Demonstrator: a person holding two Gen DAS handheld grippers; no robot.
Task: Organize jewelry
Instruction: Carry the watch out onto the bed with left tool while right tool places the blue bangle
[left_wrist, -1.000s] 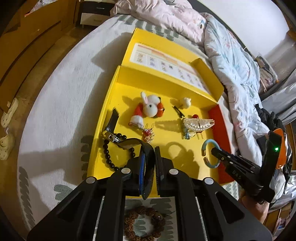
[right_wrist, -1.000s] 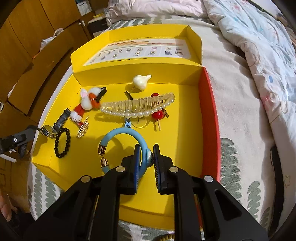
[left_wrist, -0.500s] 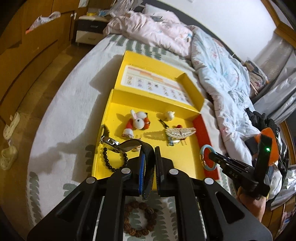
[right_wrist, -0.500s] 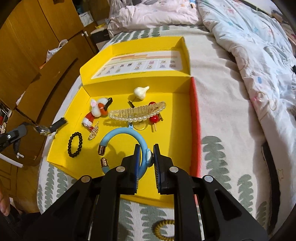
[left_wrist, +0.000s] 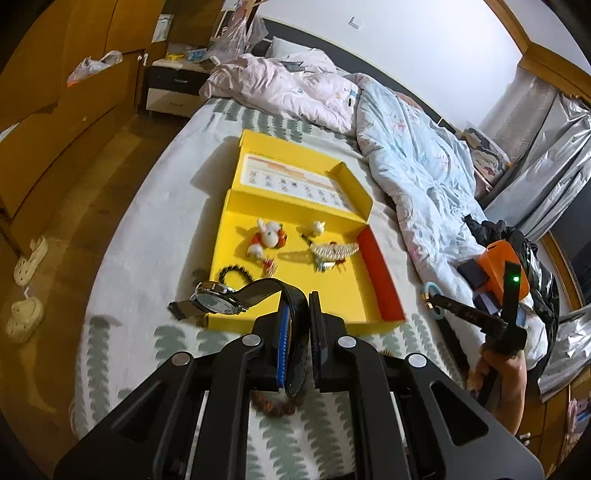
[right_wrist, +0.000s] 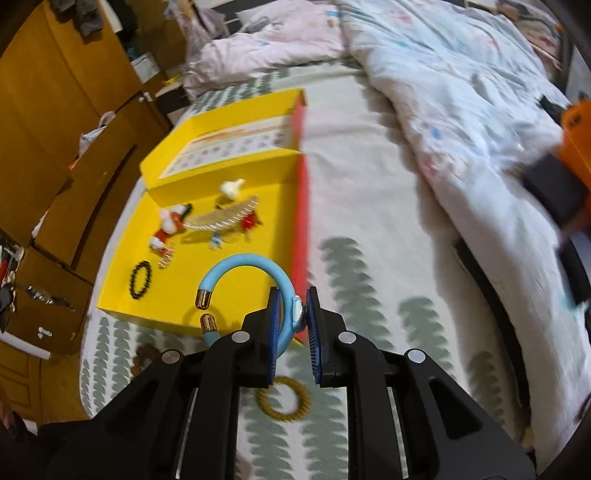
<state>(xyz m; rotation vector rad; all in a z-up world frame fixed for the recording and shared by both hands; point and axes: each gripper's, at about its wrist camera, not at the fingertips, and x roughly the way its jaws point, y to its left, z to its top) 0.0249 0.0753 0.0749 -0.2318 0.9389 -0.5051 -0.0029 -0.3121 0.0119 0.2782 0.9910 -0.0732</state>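
Observation:
My left gripper (left_wrist: 308, 306) is shut on the black strap of a wristwatch (left_wrist: 216, 302), held above the near left corner of the yellow box (left_wrist: 295, 293). My right gripper (right_wrist: 293, 306) is shut on a light blue open bangle (right_wrist: 243, 267) with gold end caps, held above the box's near right corner; it also shows in the left wrist view (left_wrist: 430, 304). In the box lie a black bead bracelet (right_wrist: 141, 279), a pearl hair clip (left_wrist: 334, 251), a rabbit charm (left_wrist: 269, 238) and a small white piece (left_wrist: 317, 228).
The box lies on a bed with a leaf-pattern sheet (left_wrist: 147, 229). A brown bead bracelet (left_wrist: 275, 400) and a gold coil hair tie (right_wrist: 282, 398) lie on the sheet near the grippers. A bunched quilt (left_wrist: 417, 173) lies to the right. Wooden cabinets (right_wrist: 55, 122) stand on the left.
Both grippers have risen and pulled back from the box, lifting the watch and the blue bangle out of it. The right gripper has swung to the right.

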